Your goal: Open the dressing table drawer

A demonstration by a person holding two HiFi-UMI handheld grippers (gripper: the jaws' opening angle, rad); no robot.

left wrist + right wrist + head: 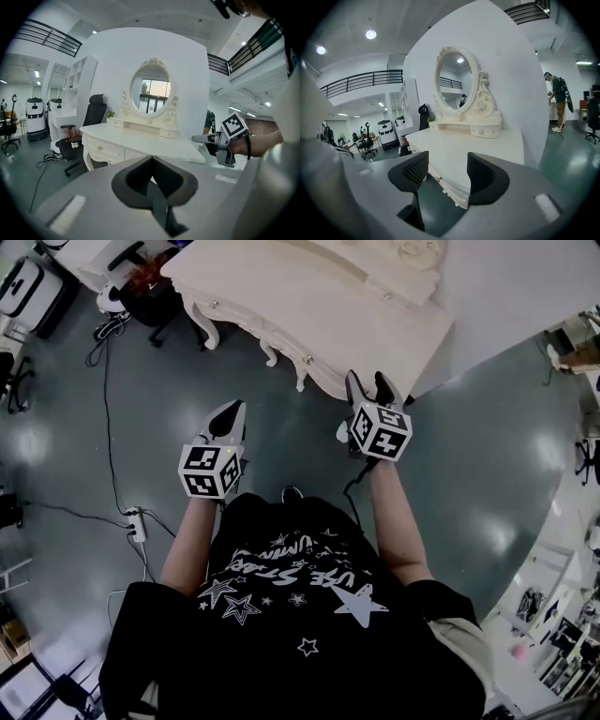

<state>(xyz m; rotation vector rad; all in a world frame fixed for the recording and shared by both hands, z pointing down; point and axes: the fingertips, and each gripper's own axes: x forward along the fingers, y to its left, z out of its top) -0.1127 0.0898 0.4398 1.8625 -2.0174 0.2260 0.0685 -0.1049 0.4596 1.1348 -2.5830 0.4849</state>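
The bench (pixel 309 296), a white carved dressing table, fills the upper middle of the head view. Its long axis runs from upper left to lower right of the frame, and its front faces lower left. The drawer (pixel 307 357) sits in that front, its face flush with the carving and its small knob pointing to the lower left. In the left gripper view the drawer (pixel 105 149) shows left of centre, under the bench top. An oval mirror (pixel 150 89) stands upright at the back of the top.

The left hand-held gripper (pixel 228 415) hangs over the floor (pixel 281 437), left of centre and well apart from the bench. Its jaws are pressed together with nothing between them (pixel 151 161). The right hand-held gripper (pixel 367 385) is near the lower-right end of the bench. Its jaws stand apart and grip nothing (pixel 447 171); the bench edge and floor show through the gap.

Each gripper carries black-and-white square markers. The shirt (pixel 300 615) bears white stars and upside-down white print, of which "USE STAR" can be read and the rest cannot. The bench shows no lettering.
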